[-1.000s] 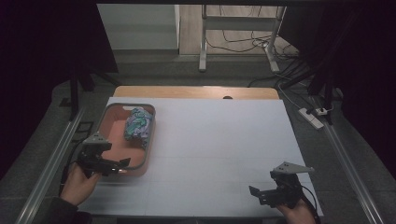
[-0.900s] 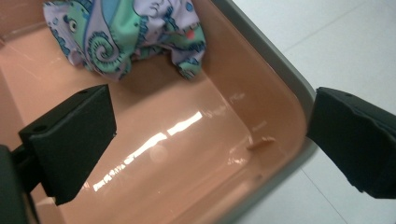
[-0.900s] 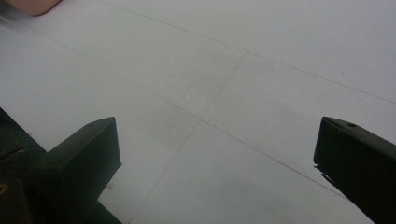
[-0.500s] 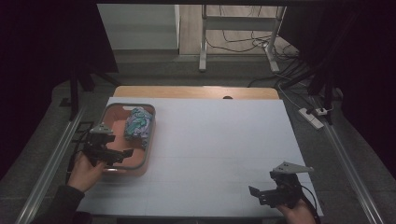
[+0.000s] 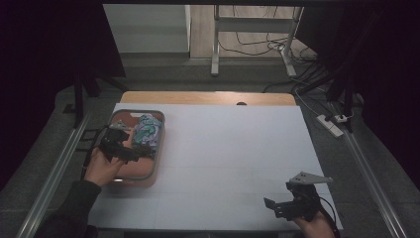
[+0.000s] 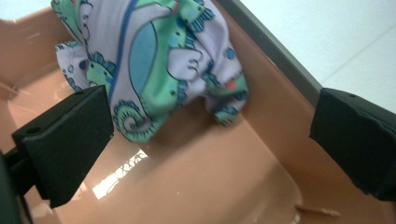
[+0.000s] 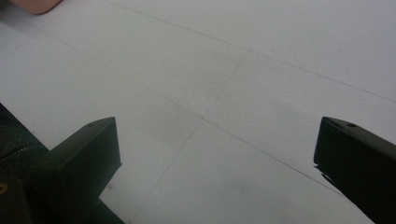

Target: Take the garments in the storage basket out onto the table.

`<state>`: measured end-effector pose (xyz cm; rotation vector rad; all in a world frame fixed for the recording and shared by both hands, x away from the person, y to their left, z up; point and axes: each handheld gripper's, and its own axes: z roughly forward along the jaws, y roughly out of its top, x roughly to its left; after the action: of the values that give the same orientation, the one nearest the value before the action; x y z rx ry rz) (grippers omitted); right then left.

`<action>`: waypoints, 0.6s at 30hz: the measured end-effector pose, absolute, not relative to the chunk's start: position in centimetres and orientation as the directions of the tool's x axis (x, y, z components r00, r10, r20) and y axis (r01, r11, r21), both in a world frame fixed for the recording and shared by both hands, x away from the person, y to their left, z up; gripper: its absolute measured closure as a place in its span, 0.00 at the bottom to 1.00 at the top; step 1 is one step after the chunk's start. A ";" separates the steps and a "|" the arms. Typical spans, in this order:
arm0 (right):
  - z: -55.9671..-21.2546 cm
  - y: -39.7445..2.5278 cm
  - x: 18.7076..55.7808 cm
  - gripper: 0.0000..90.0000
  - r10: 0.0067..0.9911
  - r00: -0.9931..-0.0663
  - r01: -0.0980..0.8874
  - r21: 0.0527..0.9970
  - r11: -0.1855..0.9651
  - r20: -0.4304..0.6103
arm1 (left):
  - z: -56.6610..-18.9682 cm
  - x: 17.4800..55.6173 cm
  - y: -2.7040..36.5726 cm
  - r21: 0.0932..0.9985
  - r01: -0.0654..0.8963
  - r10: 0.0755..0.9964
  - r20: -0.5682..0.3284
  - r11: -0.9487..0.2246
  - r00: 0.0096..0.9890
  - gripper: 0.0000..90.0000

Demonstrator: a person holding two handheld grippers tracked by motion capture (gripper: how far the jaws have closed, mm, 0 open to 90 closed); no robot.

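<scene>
Hovering left gripper (image 6: 210, 140) over tub (image 6: 280, 116) | cloth (image 6: 154, 60) top cropped

A table (image 5: 237, 148) covered by a white sheet carries the scene, with a strip of bare wood showing along its far edge. A salmon-pink tray (image 5: 143, 171) with a grey rim lies directly on the white surface near the left edge. Faint straight crease lines cross the sheet.
</scene>
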<state>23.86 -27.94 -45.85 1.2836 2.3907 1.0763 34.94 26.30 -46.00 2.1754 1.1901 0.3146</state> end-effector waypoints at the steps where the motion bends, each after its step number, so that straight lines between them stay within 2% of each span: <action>1: -45.9 -27.9 23.9 0.01 0.793 -0.593 0.630 0.693 0.350 0.140 | -46.0 35.3 26.3 0.626 0.673 0.821 -0.090 -0.393 0.563 0.00; 18: -45.9 -27.9 23.9 0.01 0.790 -0.596 0.632 0.690 0.352 0.144 | -47.2 40.7 25.6 0.570 0.722 0.848 -0.080 -0.391 0.523 0.00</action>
<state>23.91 -27.94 -45.89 1.2840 2.3985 1.0764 40.74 25.59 -47.19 2.2157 1.2738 0.3016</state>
